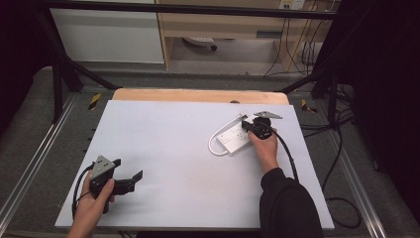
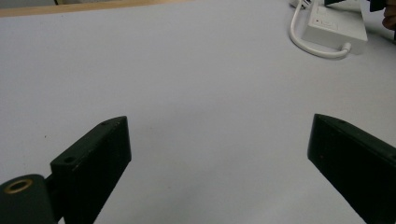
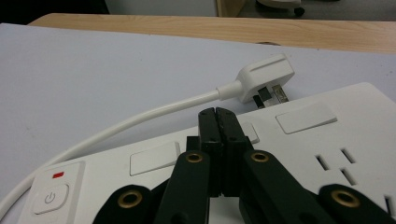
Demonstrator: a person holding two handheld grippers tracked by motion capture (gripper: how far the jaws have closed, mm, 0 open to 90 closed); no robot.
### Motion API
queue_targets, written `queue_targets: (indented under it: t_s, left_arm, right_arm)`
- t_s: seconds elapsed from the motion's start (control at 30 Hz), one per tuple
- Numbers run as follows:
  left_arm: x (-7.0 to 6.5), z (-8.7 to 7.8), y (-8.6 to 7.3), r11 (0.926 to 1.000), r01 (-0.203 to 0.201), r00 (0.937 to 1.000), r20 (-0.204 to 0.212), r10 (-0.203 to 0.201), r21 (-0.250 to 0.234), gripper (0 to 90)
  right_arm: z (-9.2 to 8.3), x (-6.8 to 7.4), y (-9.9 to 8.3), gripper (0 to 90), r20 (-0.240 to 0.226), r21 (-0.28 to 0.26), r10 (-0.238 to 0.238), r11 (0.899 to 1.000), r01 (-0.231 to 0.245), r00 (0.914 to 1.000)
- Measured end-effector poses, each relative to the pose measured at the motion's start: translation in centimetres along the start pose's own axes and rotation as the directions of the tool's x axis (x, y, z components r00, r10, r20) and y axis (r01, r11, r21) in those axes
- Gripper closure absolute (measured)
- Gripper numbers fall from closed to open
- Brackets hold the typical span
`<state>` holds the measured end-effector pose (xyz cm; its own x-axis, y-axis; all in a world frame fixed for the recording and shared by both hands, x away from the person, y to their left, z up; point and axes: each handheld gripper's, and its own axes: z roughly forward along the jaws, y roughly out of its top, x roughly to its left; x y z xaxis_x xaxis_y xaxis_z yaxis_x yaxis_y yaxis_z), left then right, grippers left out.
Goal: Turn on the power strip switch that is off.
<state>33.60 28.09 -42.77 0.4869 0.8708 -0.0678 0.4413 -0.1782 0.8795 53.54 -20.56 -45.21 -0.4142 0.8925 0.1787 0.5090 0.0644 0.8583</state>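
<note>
A white power strip lies at the right of the white table top, its white cable looping round to a three-pin plug lying loose behind it. My right gripper is shut, jaws pressed flat together with nothing between them. Its tips sit over the strip's middle rocker switch, between two other switches; contact cannot be told. In the high view the right gripper points at the strip from the right. My left gripper rests open near the front left, with bare table between its jaws.
The strip's power button sits at its near end, below a red mark. A wooden table edge runs behind the white top. Black frame bars and cables surround the table. The strip lies far off in the left gripper view.
</note>
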Motion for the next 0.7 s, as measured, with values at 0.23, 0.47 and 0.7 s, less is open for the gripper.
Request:
queue_targets:
  t_s: [0.23,0.47,0.7]
  left_arm:
    - [-0.01,0.06,-0.02,1.0,0.001,1.0,0.001,-0.001,0.003,6.0]
    - [-0.01,0.08,-0.03,1.0,0.001,1.0,0.001,-0.001,0.005,5.9]
    - [0.0,0.07,-0.06,1.0,0.001,1.0,0.0,-0.001,0.005,5.9]
  right_arm:
    - [-0.13,-0.08,0.16,90.0,-0.008,-0.005,0.014,1.0,-0.014,0.9999]
    - [-0.26,-0.14,0.27,90.0,-0.014,-0.006,0.022,1.0,-0.022,0.9997]
    - [-0.48,-0.28,0.4,90.0,-0.02,-0.007,0.026,1.0,-0.027,0.9995]
